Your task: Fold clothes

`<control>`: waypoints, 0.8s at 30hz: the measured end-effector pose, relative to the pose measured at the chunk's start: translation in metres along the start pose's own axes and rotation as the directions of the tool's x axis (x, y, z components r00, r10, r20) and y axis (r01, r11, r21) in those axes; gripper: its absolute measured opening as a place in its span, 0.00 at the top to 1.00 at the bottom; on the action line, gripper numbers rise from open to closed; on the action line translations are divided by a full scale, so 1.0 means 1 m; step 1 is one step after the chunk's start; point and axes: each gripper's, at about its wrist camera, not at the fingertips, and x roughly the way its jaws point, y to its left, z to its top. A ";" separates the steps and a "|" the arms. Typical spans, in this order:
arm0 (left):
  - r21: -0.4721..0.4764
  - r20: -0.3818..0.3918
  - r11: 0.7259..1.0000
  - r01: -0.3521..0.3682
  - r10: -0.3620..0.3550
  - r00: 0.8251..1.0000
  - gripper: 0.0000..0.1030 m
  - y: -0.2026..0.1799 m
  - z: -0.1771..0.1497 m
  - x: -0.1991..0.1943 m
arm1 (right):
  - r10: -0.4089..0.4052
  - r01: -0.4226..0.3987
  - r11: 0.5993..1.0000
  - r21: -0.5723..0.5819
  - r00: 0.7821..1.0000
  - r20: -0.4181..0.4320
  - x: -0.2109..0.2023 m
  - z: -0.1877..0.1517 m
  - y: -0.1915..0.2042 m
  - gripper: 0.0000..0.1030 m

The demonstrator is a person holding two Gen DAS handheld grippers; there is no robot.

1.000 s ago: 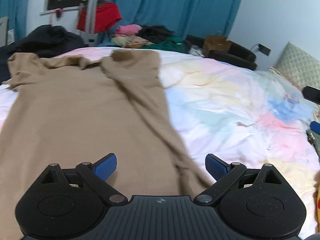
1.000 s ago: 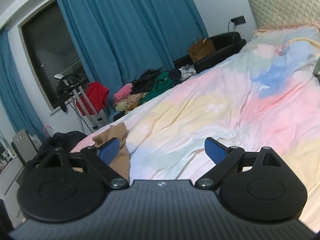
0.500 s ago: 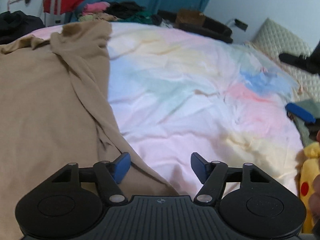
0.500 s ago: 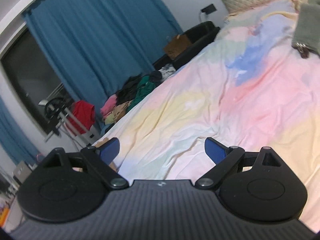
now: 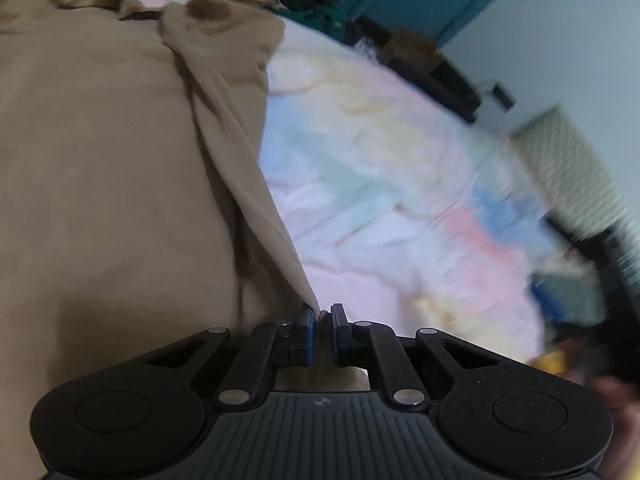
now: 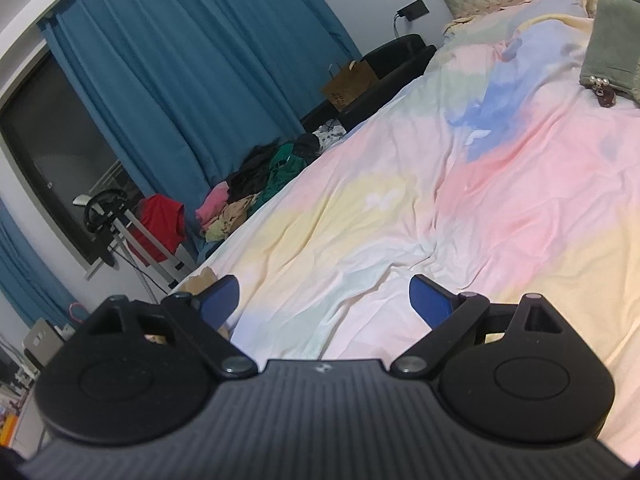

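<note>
The left gripper (image 5: 322, 318) has its jaws together, and a thin fold of the tan garment (image 5: 112, 184) is pinched between the blue pads (image 5: 307, 326). They have just been closing on this edge. From the pinch point the edge of the cloth rises in a tight line away from the gripper, and the rest of the garment is spread flat over the left part of the bed (image 5: 380, 184), up to its far edge. A sleeve or folded strip lies along the right border of the garment, with a darker opening at its far end. On the right of the garment the pastel bed cover is bare and a little wrinkled. The right side of this view is blurred, so the dark things there cannot be told.

The right gripper (image 6: 324, 300) has its jaws wide apart with nothing between them, and it hangs over the bare cover. Just behind its left finger a small piece of the tan garment (image 6: 200, 280) shows near the far left edge of the bed (image 6: 400, 220). Near the right edge lies a green folded cloth (image 6: 612, 44).

Beyond the far edge of the bed is a pile of clothes (image 6: 260, 188), then a red garment (image 6: 160, 228) on a stand, a brown paper bag (image 6: 348, 84), and blue curtains (image 6: 192, 80) at the wall.
</note>
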 end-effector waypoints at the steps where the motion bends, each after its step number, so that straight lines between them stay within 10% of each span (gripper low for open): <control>1: -0.030 -0.001 0.999 0.018 -0.019 1.000 0.92 0.010 0.004 -0.013 | 0.001 -0.001 1.000 -0.010 1.000 -0.004 0.001 -0.001 0.002 0.09; 12: -0.194 -0.052 0.981 -0.023 0.013 0.999 0.97 0.140 -0.002 -0.052 | 0.044 -0.056 0.988 -0.141 0.995 -0.087 0.008 -0.016 0.041 0.09; 15: -0.223 -0.050 0.975 0.023 -0.035 0.998 0.84 0.149 -0.005 -0.047 | 0.045 -0.063 0.982 -0.180 0.994 -0.103 0.008 -0.022 0.050 0.09; 17: -0.222 -0.057 0.975 0.027 -0.041 0.998 0.51 0.152 -0.006 -0.046 | 0.039 -0.061 0.977 -0.205 0.993 -0.111 0.009 -0.026 0.055 0.09; 24: -0.216 -0.099 0.974 0.068 -0.091 0.991 0.51 0.153 -0.026 -0.032 | 0.017 -0.057 0.961 -0.269 0.989 -0.150 0.016 -0.038 0.071 0.09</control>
